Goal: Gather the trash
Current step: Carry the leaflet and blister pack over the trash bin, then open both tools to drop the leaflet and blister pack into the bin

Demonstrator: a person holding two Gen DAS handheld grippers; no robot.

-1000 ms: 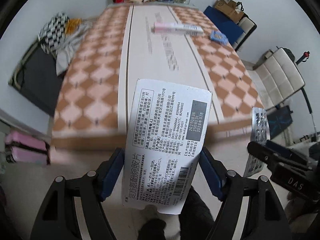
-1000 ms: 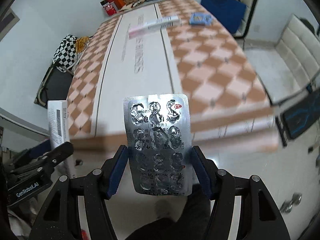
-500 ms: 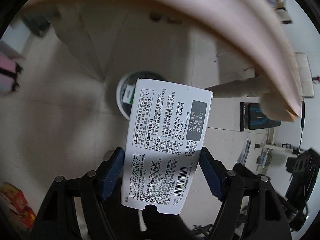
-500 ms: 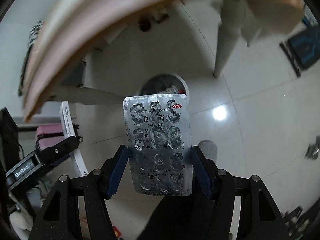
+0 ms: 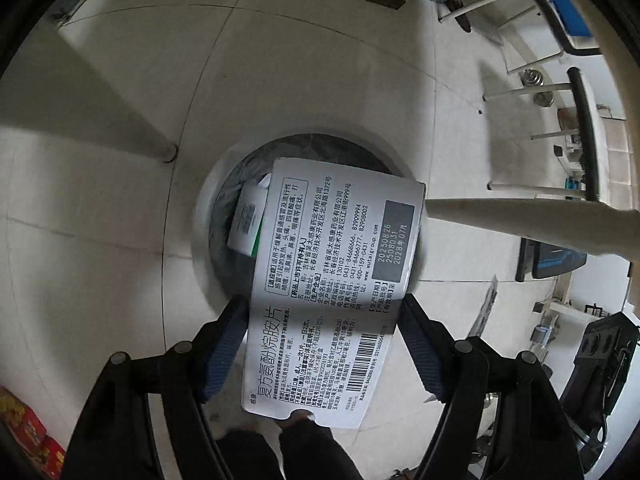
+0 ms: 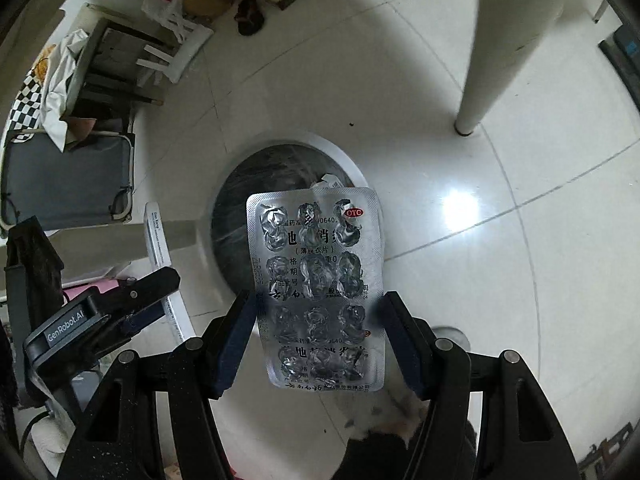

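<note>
My left gripper (image 5: 322, 330) is shut on a flat white medicine box (image 5: 332, 276) printed with black text, held above a round white trash bin (image 5: 204, 216) with a dark liner. A white and green box (image 5: 248, 224) lies inside the bin. My right gripper (image 6: 318, 330) is shut on an empty silver blister pack (image 6: 318, 280), held above the same bin (image 6: 344, 160). The left gripper (image 6: 100, 320) with its box (image 6: 160, 252) shows at the left of the right wrist view. The blister pack's edge (image 5: 484, 308) shows in the left wrist view.
The bin stands on a white tiled floor under the table. White table legs (image 5: 100, 92) (image 6: 504, 52) stand to either side. A folding chair with a grey seat (image 6: 68, 176) and clutter is at the left. Chair legs (image 5: 540, 88) and boxes are at the far side.
Both grippers have swung down from the tabletop to under the table and moved closer over the trash bin. Each keeps hold of its item.
</note>
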